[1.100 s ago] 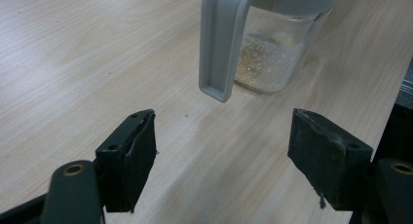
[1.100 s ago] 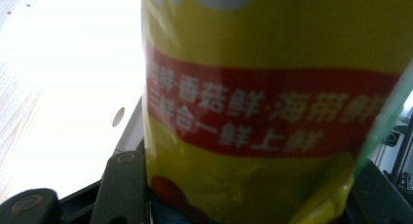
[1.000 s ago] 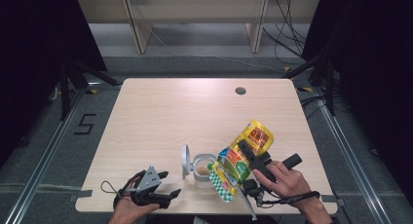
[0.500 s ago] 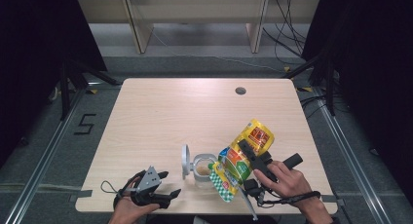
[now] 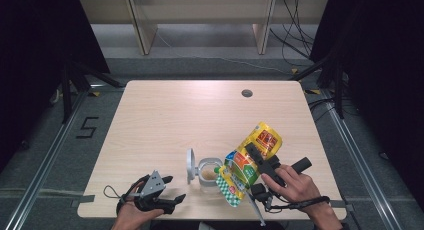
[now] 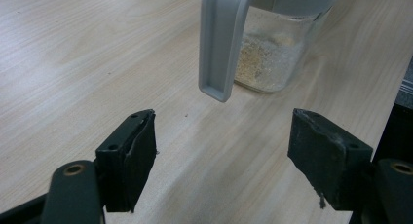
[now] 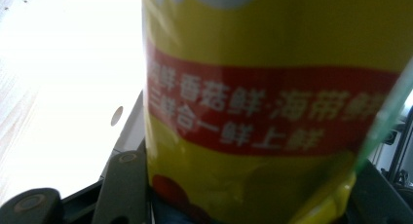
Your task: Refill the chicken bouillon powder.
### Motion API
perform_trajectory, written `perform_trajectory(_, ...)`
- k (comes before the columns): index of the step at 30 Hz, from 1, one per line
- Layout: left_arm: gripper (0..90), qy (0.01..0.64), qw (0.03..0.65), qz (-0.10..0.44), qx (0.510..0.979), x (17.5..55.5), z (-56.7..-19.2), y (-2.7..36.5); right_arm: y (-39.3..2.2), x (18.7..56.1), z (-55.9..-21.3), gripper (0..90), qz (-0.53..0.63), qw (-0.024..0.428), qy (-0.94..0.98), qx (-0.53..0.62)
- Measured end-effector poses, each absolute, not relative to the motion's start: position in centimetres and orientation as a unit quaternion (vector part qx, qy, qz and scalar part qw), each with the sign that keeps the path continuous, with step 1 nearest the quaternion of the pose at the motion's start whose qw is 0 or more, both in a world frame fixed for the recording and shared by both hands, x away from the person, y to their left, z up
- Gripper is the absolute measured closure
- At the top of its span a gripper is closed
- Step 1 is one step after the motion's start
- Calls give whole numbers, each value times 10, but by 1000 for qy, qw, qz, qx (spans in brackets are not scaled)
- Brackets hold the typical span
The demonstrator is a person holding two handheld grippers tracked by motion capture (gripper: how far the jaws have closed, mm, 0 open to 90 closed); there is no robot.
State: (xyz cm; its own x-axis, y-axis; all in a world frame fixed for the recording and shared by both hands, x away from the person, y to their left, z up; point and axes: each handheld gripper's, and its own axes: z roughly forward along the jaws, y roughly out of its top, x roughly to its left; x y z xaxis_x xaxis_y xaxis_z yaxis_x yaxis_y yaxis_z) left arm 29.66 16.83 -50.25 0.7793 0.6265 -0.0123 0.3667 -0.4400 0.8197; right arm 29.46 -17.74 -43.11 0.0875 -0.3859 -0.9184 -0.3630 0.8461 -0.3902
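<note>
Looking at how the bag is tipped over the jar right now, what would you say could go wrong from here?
1. The yellow bag is tilted with its low end at the mouth of the jar; powder may spill onto the table.
2. The left tongs are open and apart from the jar, so nothing steadies it; a nudge from the bag might tip it.
3. The right tongs pinch a soft bag, which could slip or buckle.
</note>
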Motion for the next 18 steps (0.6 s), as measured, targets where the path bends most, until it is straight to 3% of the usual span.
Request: perform_trajectory(18, 253, 303, 450, 146, 827, 296, -503, 167, -178, 295, -430, 492, -10, 683, 674, -280)
